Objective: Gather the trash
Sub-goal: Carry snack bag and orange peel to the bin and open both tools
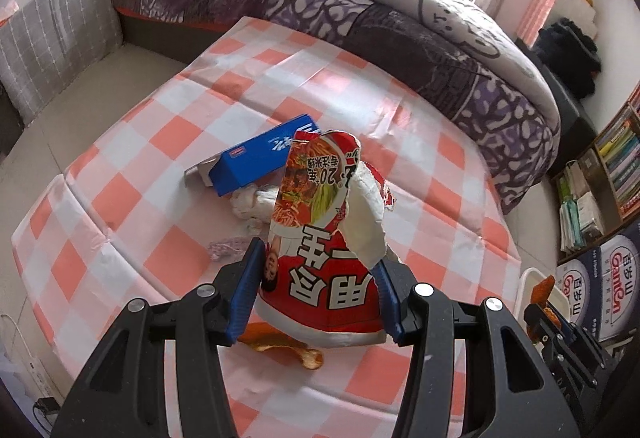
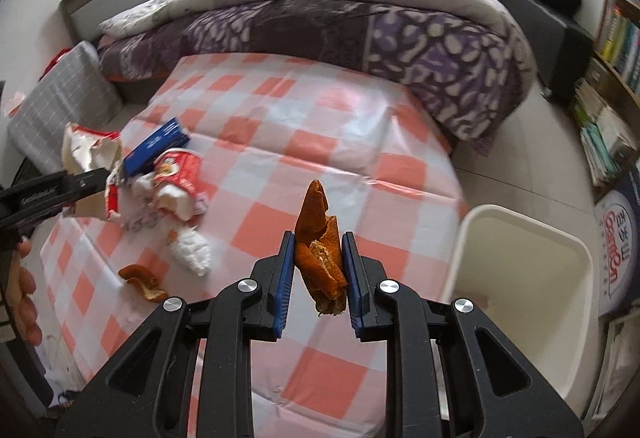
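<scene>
My left gripper [image 1: 318, 272] is shut on a torn red noodle wrapper [image 1: 320, 238], held above the checked table [image 1: 160, 142]. It also shows in the right wrist view [image 2: 92, 158]. My right gripper [image 2: 318, 262] is shut on a piece of orange peel [image 2: 320, 238], above the table and left of the white bin [image 2: 520, 270]. On the table lie a blue box [image 1: 264, 158], crumpled tissues [image 2: 192, 250], another red wrapper [image 2: 176, 170] and a second orange peel [image 2: 142, 280].
A bed with a purple quilt [image 2: 360, 38] stands behind the table. A grey cushion [image 1: 56, 46] is at the left. Bookshelves [image 2: 612, 78] and a water carton [image 1: 600, 278] are at the right.
</scene>
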Demonstrator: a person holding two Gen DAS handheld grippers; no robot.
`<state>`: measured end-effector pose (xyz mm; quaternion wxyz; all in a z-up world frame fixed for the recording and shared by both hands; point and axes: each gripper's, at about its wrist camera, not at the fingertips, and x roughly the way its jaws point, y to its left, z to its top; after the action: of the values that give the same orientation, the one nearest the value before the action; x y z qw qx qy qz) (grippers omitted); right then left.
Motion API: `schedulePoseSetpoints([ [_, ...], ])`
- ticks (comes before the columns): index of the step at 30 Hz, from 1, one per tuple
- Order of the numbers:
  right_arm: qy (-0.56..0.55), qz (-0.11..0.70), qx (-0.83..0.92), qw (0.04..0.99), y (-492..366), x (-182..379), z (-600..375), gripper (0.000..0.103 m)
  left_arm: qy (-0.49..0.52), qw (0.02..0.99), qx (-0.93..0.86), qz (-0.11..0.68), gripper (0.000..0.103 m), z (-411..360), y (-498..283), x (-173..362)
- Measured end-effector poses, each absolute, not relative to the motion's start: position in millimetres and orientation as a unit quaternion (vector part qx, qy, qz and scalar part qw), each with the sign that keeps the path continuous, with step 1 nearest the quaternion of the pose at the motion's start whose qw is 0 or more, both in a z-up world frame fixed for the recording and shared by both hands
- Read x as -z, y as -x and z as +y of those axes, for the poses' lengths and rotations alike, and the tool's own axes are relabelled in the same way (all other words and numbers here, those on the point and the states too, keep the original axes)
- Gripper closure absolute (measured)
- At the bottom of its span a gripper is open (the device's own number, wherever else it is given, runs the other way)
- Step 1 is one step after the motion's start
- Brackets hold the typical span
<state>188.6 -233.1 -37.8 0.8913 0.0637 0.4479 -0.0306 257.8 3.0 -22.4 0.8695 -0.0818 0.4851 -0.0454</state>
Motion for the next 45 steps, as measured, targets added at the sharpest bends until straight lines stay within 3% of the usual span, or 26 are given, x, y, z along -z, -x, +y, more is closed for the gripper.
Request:
schedulePoseSetpoints([
  [32, -0.143, 0.459, 0.194, 0.855, -129, 31, -383, 0.076, 0.016, 0.867, 0.143, 0.477, 0.052, -143, -212, 35],
  [41, -0.163, 0.425, 0.253, 0.854, -105, 15, -421, 0.030, 0.005, 0.855, 0.182, 0.486, 0.052, -185, -196, 41],
  [45, -0.182, 0.411, 0.273, 0.851, -94, 8, -439, 0.022, 0.000, 0.846, 0.202, 0.493, 0.051, -203, -189, 46],
])
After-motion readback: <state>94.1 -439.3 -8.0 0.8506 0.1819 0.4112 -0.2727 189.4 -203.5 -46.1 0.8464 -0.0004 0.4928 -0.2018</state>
